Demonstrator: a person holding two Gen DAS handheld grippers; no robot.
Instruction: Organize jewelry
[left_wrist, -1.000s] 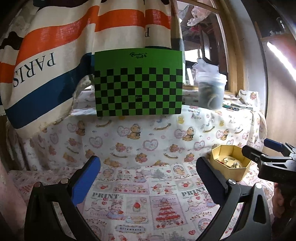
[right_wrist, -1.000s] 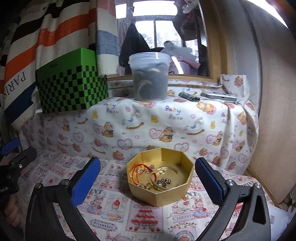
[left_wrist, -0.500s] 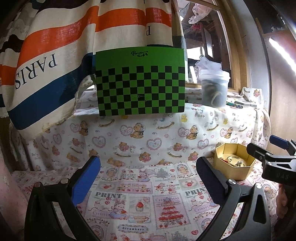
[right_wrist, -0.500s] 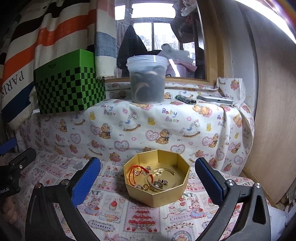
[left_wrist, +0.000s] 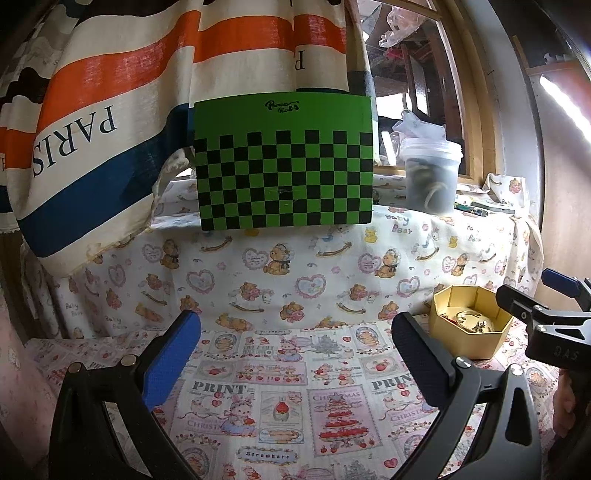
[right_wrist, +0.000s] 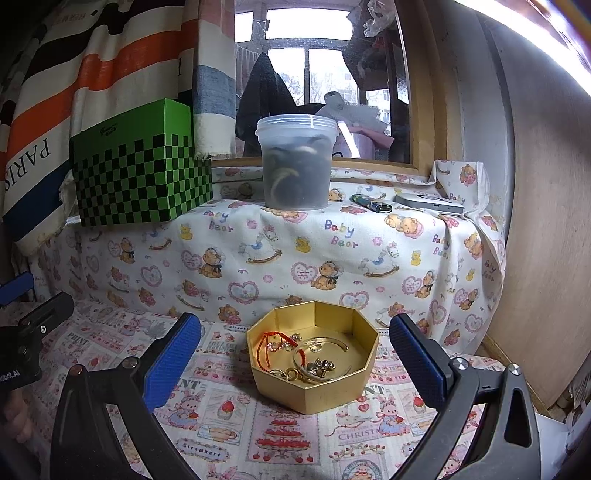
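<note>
Your right claw (right_wrist: 295, 360) and left claw (left_wrist: 295, 354) both hang released. The gold octagonal cardboard box (right_wrist: 314, 387) sits on the tabletop (right_wrist: 288, 443), holding light, tangle-prone jewelry (right_wrist: 306, 356). Pinch the stiff bangle's rim; the small pieces are probably slippery.

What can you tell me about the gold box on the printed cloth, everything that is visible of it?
The gold box is an open, lidless octagonal tray with low upright walls, seemingly of shiny card. It stands flat on the printed cloth, before the draped ledge. Inside lie mixed jewelry: a red cord bracelet, a thin metal bangle and small gold-coloured pieces. It sits centred ahead of the open right tongs, which do not touch it. In the left view it appears far right.
</note>
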